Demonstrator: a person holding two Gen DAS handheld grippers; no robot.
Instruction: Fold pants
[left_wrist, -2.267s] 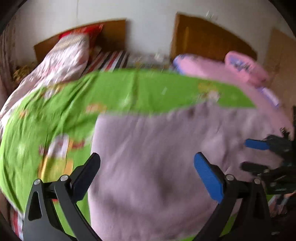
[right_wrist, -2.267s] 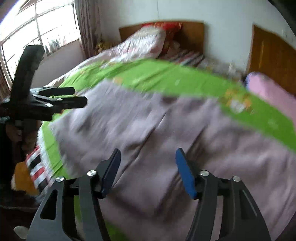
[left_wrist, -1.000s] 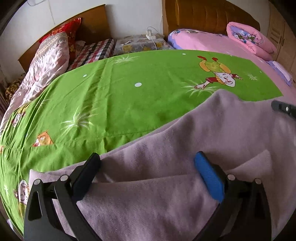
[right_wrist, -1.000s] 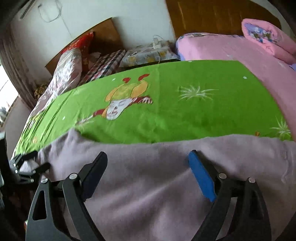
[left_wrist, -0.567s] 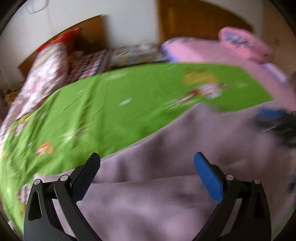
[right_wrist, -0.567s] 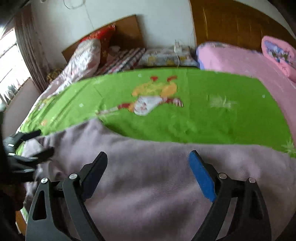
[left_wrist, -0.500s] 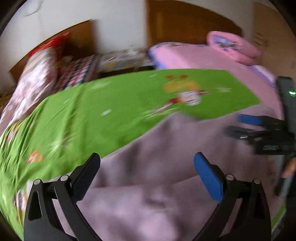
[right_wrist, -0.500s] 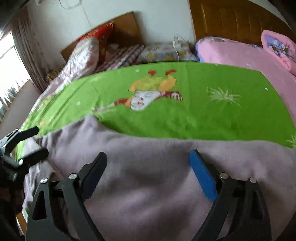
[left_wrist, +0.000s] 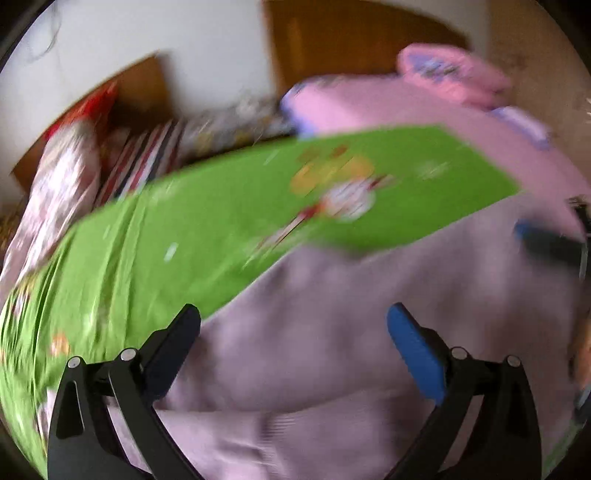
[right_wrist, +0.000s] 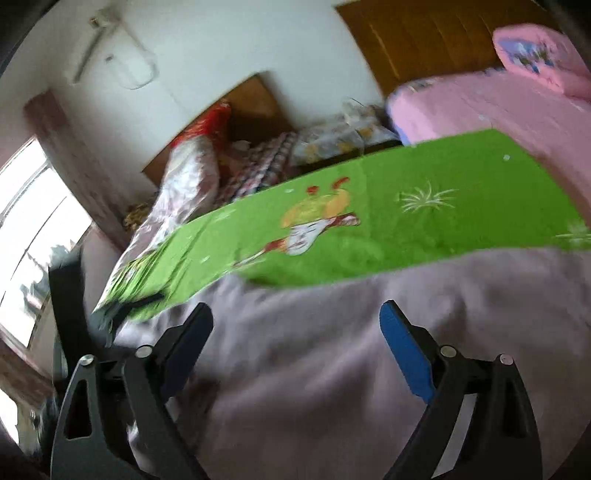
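Both grippers, left gripper (left_wrist: 293, 334) and right gripper (right_wrist: 295, 328), gape empty over mauve pants (left_wrist: 332, 350) (blurred) filling each frame's lower half.

Lighting: bright daylight from window (right_wrist: 26, 236), overexposed. Shadows: soft. Quality: heavy motion blur in left wrist view, moderate in right. Edges: fisheye curvature, dark vignette corners.

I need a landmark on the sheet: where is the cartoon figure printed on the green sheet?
In the right wrist view the cartoon figure sits mid-frame on the green sheet, just beyond the far edge of the pants.
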